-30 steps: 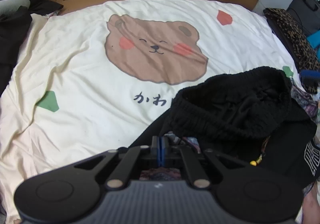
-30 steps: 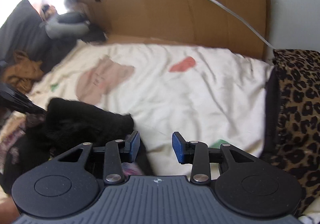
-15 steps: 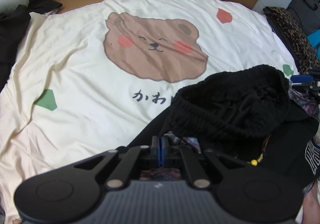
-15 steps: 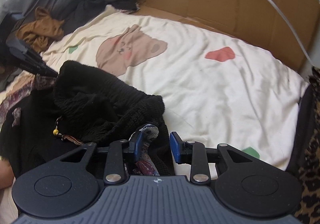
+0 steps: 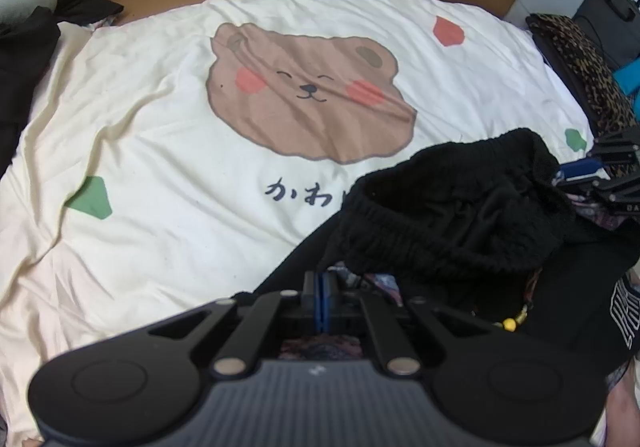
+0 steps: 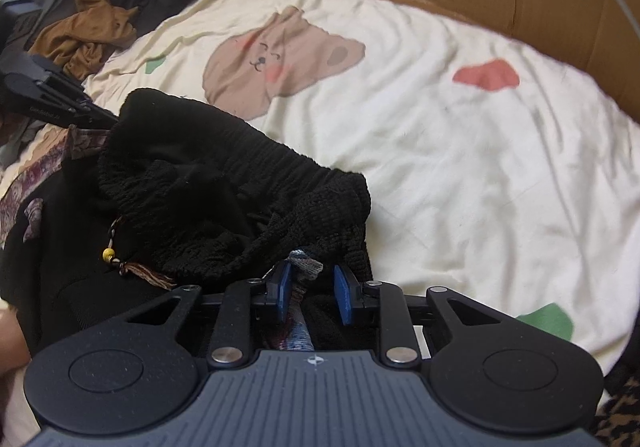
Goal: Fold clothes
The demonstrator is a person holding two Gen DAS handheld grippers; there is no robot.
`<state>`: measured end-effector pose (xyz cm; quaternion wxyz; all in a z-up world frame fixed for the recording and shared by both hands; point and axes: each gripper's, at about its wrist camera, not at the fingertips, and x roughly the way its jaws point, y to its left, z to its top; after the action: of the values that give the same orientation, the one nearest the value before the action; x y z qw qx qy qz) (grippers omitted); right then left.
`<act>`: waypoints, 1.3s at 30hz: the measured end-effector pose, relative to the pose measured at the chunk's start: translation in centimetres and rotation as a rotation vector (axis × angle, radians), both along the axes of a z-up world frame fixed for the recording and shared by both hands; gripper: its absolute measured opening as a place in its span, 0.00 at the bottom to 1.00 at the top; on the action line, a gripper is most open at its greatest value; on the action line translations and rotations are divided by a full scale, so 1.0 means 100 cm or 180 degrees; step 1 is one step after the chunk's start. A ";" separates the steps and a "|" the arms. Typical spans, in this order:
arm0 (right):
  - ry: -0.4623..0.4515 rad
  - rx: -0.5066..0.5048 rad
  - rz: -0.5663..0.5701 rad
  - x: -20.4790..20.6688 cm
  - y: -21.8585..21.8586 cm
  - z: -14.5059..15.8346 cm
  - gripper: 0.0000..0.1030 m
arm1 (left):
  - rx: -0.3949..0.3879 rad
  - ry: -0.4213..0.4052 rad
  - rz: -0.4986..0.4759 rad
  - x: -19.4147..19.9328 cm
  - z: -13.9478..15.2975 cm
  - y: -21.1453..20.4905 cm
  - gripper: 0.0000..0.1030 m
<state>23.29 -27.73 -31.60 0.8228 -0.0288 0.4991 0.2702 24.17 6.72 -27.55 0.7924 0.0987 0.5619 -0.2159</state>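
Right gripper (image 6: 309, 293): swung left and onto the clothes pile; its pads (image 6: 283, 289), once wide over bare sheet, now narrower, straddling a patterned fold (image 6: 305, 263) under the black knit (image 6: 224, 199).

The cream bedsheet (image 5: 168, 151) carries dark Japanese characters "かわ" under its brown bear print (image 5: 308, 95); further characters are covered by the black knit garment (image 5: 448, 215). White block letters show on a black garment (image 5: 624, 311) at the right edge of the left wrist view, cut off and unreadable. Small pale lettering on the left gripper (image 6: 60, 103), seen from the right wrist view, is too blurred to read.
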 end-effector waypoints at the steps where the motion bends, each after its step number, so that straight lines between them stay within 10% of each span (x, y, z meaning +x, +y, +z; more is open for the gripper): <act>1: 0.0038 0.0028 -0.0020 0.002 0.000 -0.002 0.27 | -0.0001 -0.0001 -0.0002 0.000 0.000 0.000 0.02; 6: 0.0062 0.0080 -0.0076 0.002 -0.004 -0.002 0.06 | -0.0036 -0.0025 0.0005 0.001 -0.002 0.001 0.02; 20: -0.0716 -0.1104 -0.0283 0.012 -0.035 0.050 0.00 | -0.0158 -0.0547 -0.0033 0.015 0.039 0.013 0.01; 32: -0.0044 -0.0123 -0.0708 0.034 -0.070 0.040 0.03 | -0.0136 -0.0426 0.0087 0.046 0.012 0.023 0.02; 39: 0.0293 0.0075 -0.0617 0.048 -0.067 0.024 0.37 | -0.0241 -0.0401 -0.0002 0.047 0.017 0.032 0.04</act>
<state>28.08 -34.40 -29.17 0.8215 0.0418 0.5337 0.1963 28.87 9.88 -25.82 0.8293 0.0822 0.5023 -0.2306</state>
